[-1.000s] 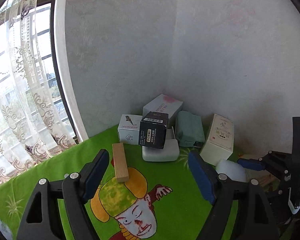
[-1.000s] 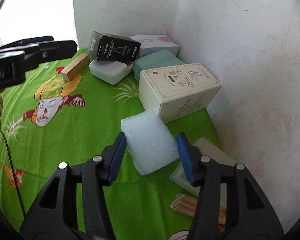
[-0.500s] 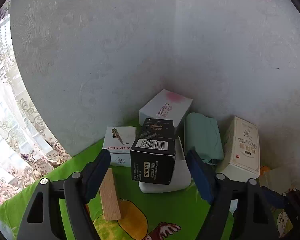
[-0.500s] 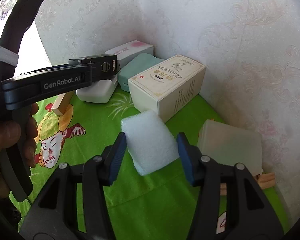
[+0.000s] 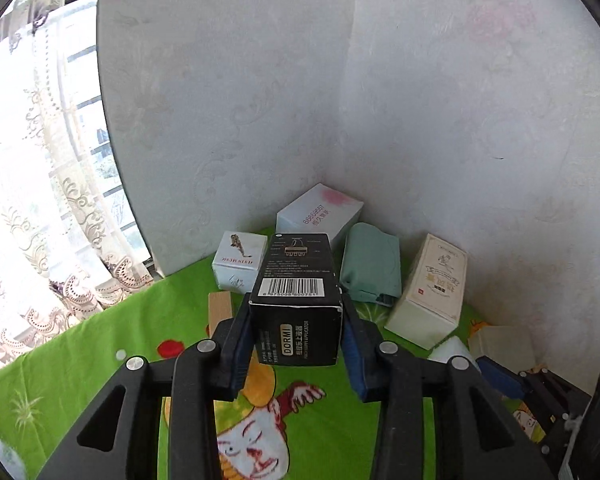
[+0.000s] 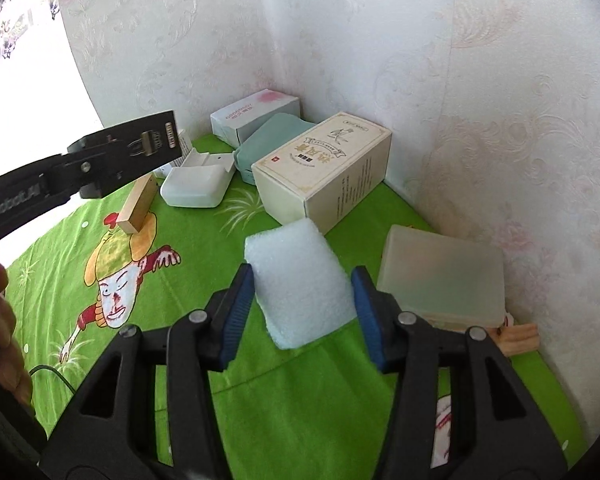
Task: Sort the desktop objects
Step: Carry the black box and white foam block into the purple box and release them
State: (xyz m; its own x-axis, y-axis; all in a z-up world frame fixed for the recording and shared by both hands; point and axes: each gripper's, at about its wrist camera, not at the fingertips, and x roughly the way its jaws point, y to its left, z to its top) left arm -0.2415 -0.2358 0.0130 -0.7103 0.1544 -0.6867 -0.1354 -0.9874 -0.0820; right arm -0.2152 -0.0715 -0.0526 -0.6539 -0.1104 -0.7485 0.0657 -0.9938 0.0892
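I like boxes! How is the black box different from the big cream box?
The black box is dark with a barcode; the cream box is pale with a brown ornamental label. The black box is clamped in the left gripper; the cream box lies on its side on the green cloth by the wall. The cream box looks bigger. Both are rectangular cartons.

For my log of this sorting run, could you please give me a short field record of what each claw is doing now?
left claw: shut on black box, lifted off the white case
right claw: open, astride foam block
foam block: lying on green cloth
cream box: lying by the wall
wood block: on the cloth
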